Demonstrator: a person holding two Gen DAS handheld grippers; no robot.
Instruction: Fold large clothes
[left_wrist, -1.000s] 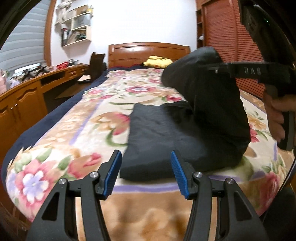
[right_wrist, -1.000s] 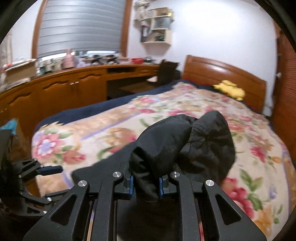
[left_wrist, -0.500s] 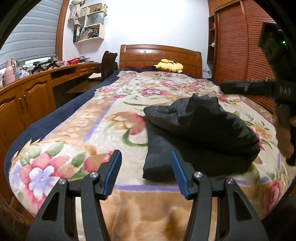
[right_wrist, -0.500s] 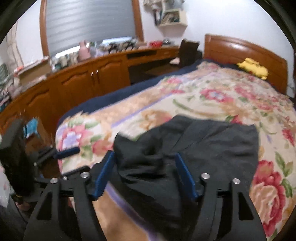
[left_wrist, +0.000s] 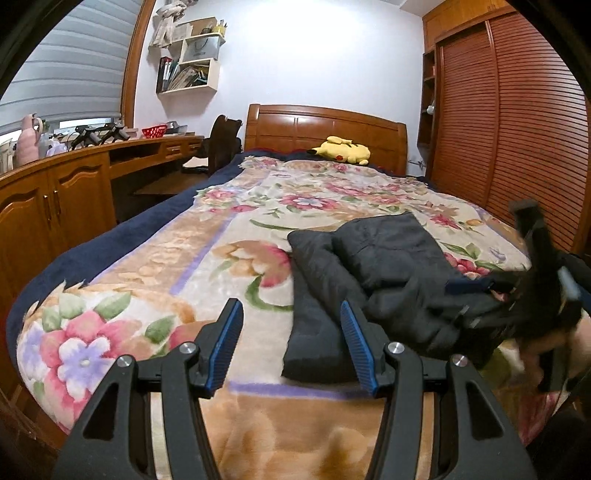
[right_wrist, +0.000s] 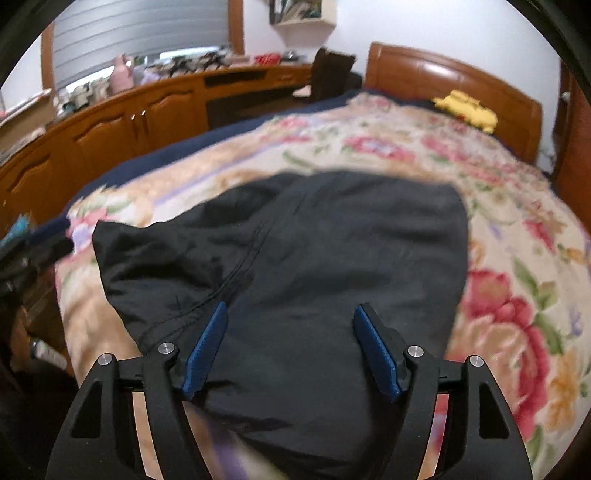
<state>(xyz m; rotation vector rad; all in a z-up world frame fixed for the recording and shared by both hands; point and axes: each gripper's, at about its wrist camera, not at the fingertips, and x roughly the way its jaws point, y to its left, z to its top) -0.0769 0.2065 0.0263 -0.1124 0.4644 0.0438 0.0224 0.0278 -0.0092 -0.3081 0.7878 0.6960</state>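
One folded garment (right_wrist: 295, 258) on bed (left_wrist: 229, 236)

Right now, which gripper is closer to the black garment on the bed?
Right. The right gripper hangs open directly over the black garment, fabric filling the space beneath it. The left gripper sits open off its near left corner, above the blanket.

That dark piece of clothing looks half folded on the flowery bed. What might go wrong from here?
Two things, probably. The dark garment lies in uneven, offset layers, so the loose top flap may slide or spring open once pressed. It also sits near the foot edge of the floral blanket; a tug could drag it off. The right gripper hangs open just over the cloth, and the left gripper is open too, so nothing pins the fold.
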